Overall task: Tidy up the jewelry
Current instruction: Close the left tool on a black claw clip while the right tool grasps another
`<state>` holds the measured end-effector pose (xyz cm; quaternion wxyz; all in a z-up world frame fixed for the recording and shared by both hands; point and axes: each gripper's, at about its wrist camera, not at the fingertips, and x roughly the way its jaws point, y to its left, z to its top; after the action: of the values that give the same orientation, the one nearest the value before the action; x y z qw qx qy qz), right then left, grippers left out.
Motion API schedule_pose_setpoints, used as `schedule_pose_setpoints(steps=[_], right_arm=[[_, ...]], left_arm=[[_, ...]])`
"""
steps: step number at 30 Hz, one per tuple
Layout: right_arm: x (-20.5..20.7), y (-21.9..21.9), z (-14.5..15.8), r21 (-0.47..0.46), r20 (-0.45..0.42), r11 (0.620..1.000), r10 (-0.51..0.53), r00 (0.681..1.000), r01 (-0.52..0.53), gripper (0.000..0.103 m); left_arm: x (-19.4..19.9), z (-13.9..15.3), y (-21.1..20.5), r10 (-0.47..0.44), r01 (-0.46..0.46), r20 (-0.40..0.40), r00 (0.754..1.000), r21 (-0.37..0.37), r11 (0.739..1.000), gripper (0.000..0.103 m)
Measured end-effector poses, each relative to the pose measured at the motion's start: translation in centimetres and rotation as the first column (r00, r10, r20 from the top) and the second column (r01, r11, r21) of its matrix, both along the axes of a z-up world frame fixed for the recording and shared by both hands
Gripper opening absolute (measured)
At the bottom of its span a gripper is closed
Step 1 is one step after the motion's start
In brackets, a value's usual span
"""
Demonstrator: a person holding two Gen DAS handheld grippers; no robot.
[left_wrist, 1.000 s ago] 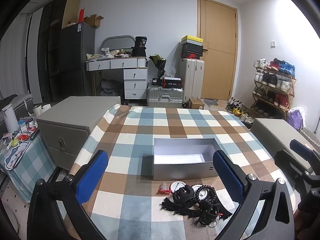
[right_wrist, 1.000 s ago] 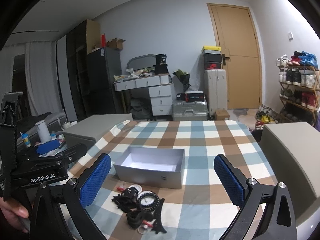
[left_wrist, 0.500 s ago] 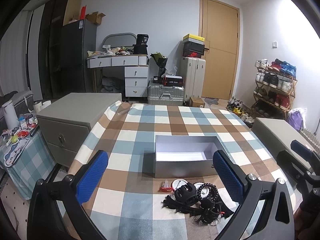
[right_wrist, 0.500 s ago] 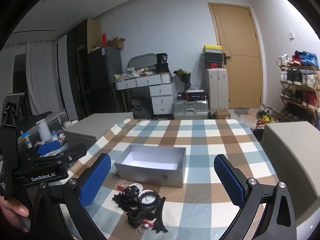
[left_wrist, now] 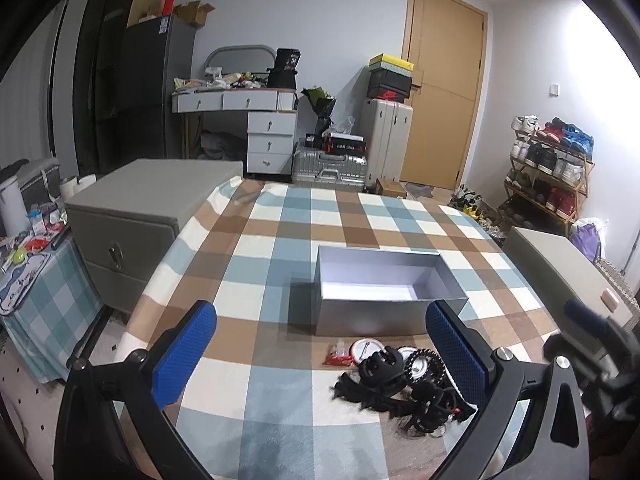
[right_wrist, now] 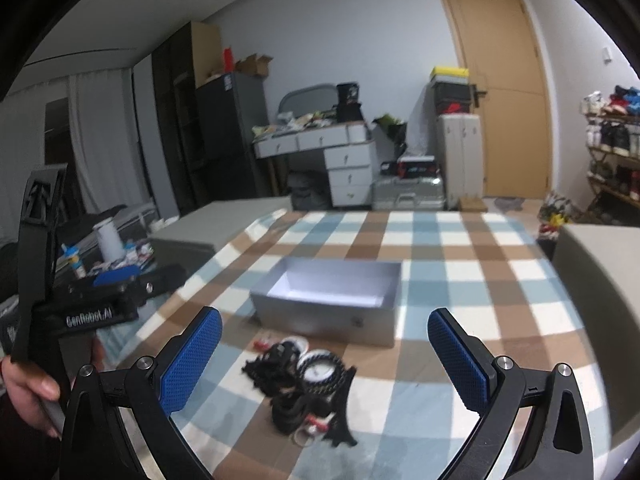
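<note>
Box: your open grey box (left_wrist: 390,312) sits upright, interior bare.
Jewelry: your dark tangled jewelry pile (left_wrist: 404,384) lies just before it.

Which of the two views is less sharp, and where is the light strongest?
The right wrist view is blurrier: the jewelry pile and the grey box look smeared. The left wrist view is sharper on the box, and its upper right wall is washed out by bright light. Both views bend straight lines strongly.

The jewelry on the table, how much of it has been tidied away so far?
Nothing yet. The grey box looks empty, and the jewelry pile sits on the checked cloth in front of it. The left gripper and right gripper are both open and hold nothing. All the sorting is left.
</note>
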<state>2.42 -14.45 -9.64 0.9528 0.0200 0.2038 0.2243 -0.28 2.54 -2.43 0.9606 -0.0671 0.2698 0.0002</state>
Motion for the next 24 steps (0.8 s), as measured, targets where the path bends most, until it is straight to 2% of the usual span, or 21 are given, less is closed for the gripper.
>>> schedule_pose_setpoints(steps=[12,18,24], right_arm=[[1.0,2.9,-5.9,-0.020,-0.174,0.991,0.124,0.977,-0.130,0.103],[1.3,4.0,-7.6,-0.032,-0.221,0.985,0.160,0.962,-0.171,0.092],[1.5,4.1,-8.2,-0.051,-0.236,0.986,0.144,0.961,-0.160,0.079]], left_arm=[[-0.1,-2.3,1.3,0.012,-0.012,-0.070,0.997,-0.008,1.000,0.102],[0.0,-3.3,1.6,-0.008,0.006,-0.100,0.995,-0.019,1.000,0.102],[-0.1,-3.9,1.9,-0.011,0.008,-0.121,0.993,-0.025,1.000,0.102]])
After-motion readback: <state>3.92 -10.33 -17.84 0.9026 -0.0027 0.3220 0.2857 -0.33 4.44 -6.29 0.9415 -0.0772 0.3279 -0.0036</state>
